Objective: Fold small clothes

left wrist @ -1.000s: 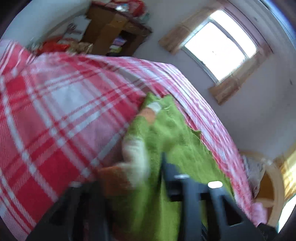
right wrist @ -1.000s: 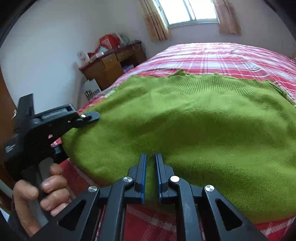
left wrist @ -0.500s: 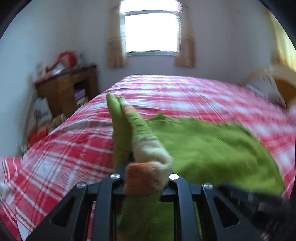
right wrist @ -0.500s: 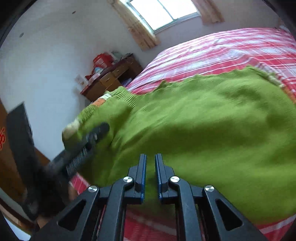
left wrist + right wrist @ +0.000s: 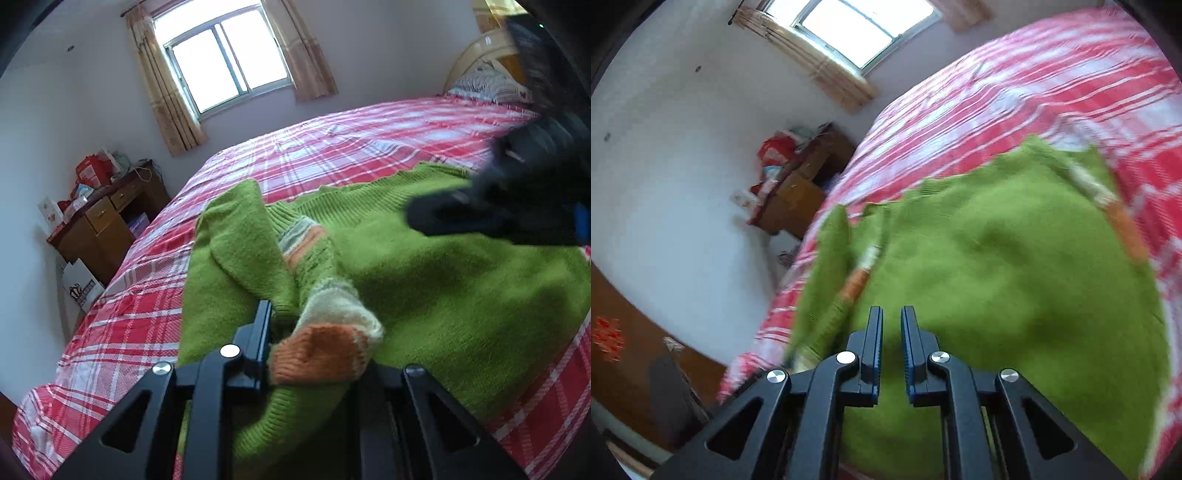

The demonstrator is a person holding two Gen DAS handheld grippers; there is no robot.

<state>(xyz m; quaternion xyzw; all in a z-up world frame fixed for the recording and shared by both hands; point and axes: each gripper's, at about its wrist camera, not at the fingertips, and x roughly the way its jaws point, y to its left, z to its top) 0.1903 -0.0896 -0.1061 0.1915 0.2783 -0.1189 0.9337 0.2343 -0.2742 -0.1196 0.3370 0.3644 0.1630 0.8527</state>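
Observation:
A green knit sweater [image 5: 461,295] lies spread on the red plaid bed [image 5: 332,147]. My left gripper [image 5: 317,332] is shut on its sleeve, with the orange and cream cuff [image 5: 321,354] bulging over the fingers and the sleeve draped across the sweater body. The right gripper [image 5: 417,218] hovers blurred over the sweater's far right. In the right wrist view my right gripper [image 5: 891,314] is above the sweater [image 5: 997,277]. Its jaws are opening, with a narrow gap and no fabric bunched between the blue pads. The other cuff [image 5: 1115,214] lies on the body.
A wooden desk [image 5: 107,221] with boxes stands left of the bed under the curtained window [image 5: 229,66]. A pillow [image 5: 487,85] and headboard are at the far right. The bed [image 5: 997,99] extends beyond the sweater; its left edge drops to the floor.
The left gripper rolled upright and carried the sleeve across onto the sweater body. The right gripper swung over the sweater, and its pad gap widened slightly.

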